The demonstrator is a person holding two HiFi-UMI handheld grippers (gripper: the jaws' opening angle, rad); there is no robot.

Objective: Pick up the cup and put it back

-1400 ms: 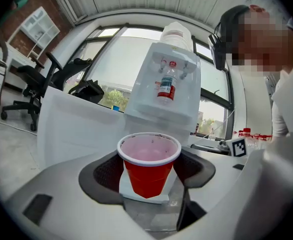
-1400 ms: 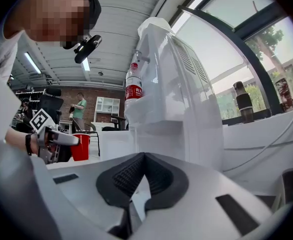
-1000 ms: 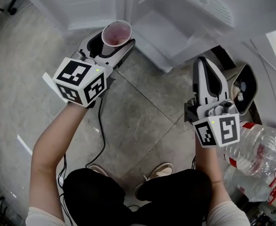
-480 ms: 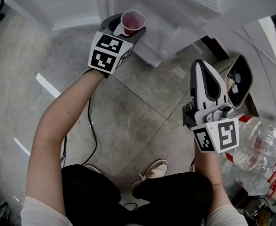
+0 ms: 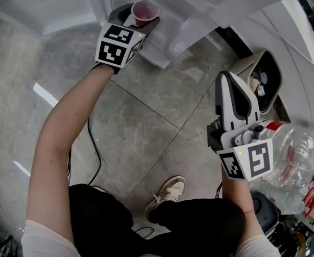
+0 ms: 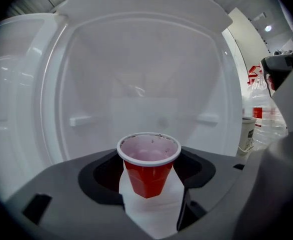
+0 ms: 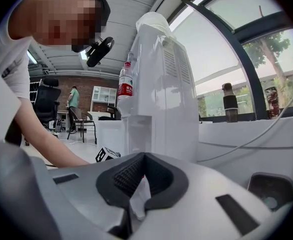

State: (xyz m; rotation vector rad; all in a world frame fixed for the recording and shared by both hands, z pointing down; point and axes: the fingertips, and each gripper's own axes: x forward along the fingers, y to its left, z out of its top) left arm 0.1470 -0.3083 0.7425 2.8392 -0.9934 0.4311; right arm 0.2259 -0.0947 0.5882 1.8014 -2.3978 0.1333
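Note:
A small red cup (image 5: 145,10) with a white inside stands upright between the jaws of my left gripper (image 5: 142,15), which is shut on it. In the left gripper view the cup (image 6: 149,165) hangs in front of the open white compartment (image 6: 146,79), clear of its floor, with the left gripper (image 6: 149,176) pinching its lower body. The compartment (image 5: 170,33) belongs to a white dispenser with its door (image 5: 39,7) swung open to the left. My right gripper (image 5: 227,78) is held low over the floor, shut and with nothing in it. Its jaws meet at the tips in the right gripper view (image 7: 142,160).
A beige waste bin (image 5: 264,84) stands right of the dispenser. Large plastic water bottles (image 5: 296,165) lie at the right edge. A black cable (image 5: 92,149) runs over the tiled floor by the person's shoe (image 5: 167,189). The white dispenser (image 7: 159,89) towers ahead of the right gripper.
My left gripper has carried the cup forward, up to the mouth of the white compartment. The right gripper has stayed nearly where it was.

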